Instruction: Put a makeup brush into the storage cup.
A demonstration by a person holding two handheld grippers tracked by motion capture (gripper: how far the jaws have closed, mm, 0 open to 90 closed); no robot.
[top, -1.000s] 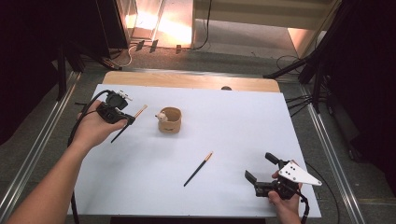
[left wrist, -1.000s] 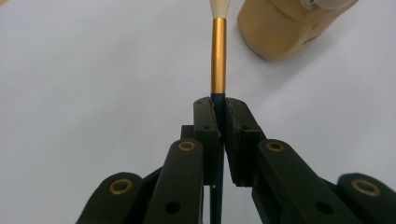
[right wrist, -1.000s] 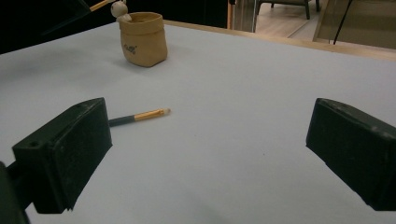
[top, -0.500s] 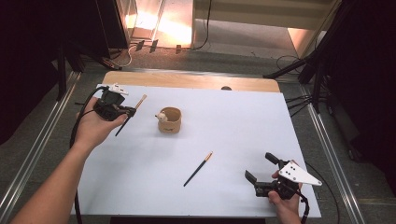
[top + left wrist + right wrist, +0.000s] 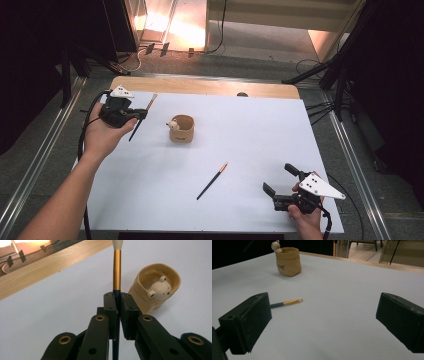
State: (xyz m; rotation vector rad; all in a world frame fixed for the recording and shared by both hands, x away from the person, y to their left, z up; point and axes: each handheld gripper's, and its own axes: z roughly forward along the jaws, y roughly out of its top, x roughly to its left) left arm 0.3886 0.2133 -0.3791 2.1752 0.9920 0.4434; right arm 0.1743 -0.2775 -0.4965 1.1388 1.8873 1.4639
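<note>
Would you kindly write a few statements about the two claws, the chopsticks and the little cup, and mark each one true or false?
1. The left claw is shut on a chopstick. True.
2. The second chopstick stands inside the bear cup. False: it lies flat on the white table cover, between the cup and the right claw.
3. The right claw is open with nothing between its jaws. True.
4. The bear cup lies tipped on its side. False: it stands upright, with a small bear figure at its rim.
5. The held chopstick is already in the cup. False: it is in the air to the left of the cup, apart from it.
</note>
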